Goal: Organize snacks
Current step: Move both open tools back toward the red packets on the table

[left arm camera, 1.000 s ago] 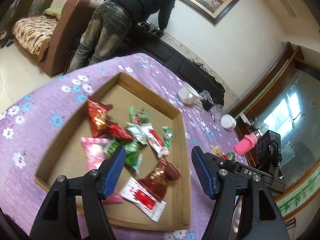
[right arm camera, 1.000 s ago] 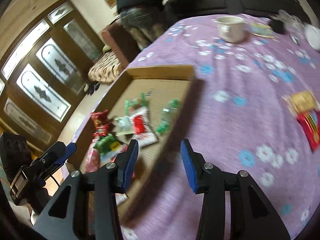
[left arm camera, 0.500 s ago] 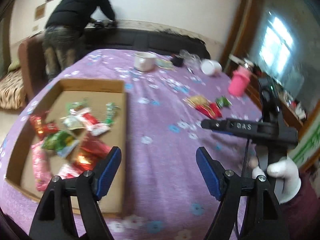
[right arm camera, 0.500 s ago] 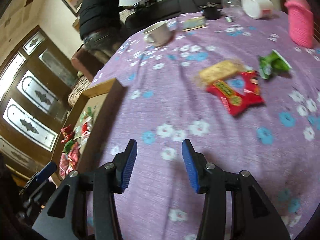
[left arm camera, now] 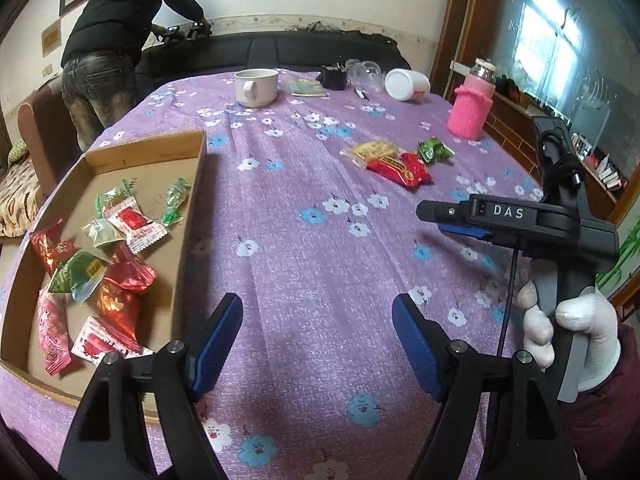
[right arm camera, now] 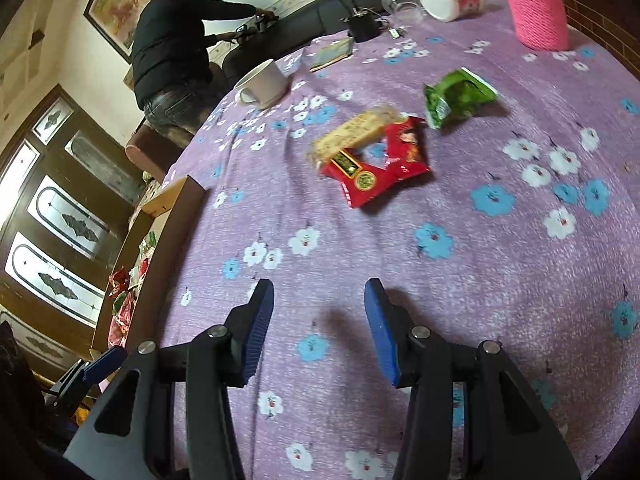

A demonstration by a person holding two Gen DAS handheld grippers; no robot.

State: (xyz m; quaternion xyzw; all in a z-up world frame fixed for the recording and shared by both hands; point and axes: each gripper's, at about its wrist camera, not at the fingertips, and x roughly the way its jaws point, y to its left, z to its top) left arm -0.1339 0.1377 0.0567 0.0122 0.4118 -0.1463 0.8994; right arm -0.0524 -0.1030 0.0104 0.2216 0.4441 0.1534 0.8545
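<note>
Two sets of jaws, both mine, stand apart and hold nothing: the left gripper (left arm camera: 316, 334) hovers low over bare purple cloth at 6 o'clock in its own view, and the right gripper (right arm camera: 318, 314) hangs the same way, its blue pads spread over the flowered desk (right arm camera: 500, 280). Nearest on my left, at about 9 o'clock, sits the cardboard tray (left arm camera: 192, 216), and by my judgement most of the sorting is done, since roughly ten wrapped snacks already lie in it: red packets (left arm camera: 120, 280), a green packet (left arm camera: 76, 276), a white-and-red one (left arm camera: 136, 224), and others jumbled together. Farther out, at about 12 o'clock from the right gripper, three snacks remain loose on the cloth, well apart from the tray: a red snack pack (right arm camera: 376, 164), a yellow biscuit pack (right arm camera: 356, 130) lying partly touching it, and a green snack bag (right arm camera: 456, 96) just beside them at 1 o'clock. Those three are what is left, I reckon. Beyond them stand a white mug (left arm camera: 256, 86), a tipped white jar (left arm camera: 406, 85) and a pink-sleeved bottle (left arm camera: 472, 106), and behind the desk a man in black (left arm camera: 116, 36) bends over a dark sofa.
</note>
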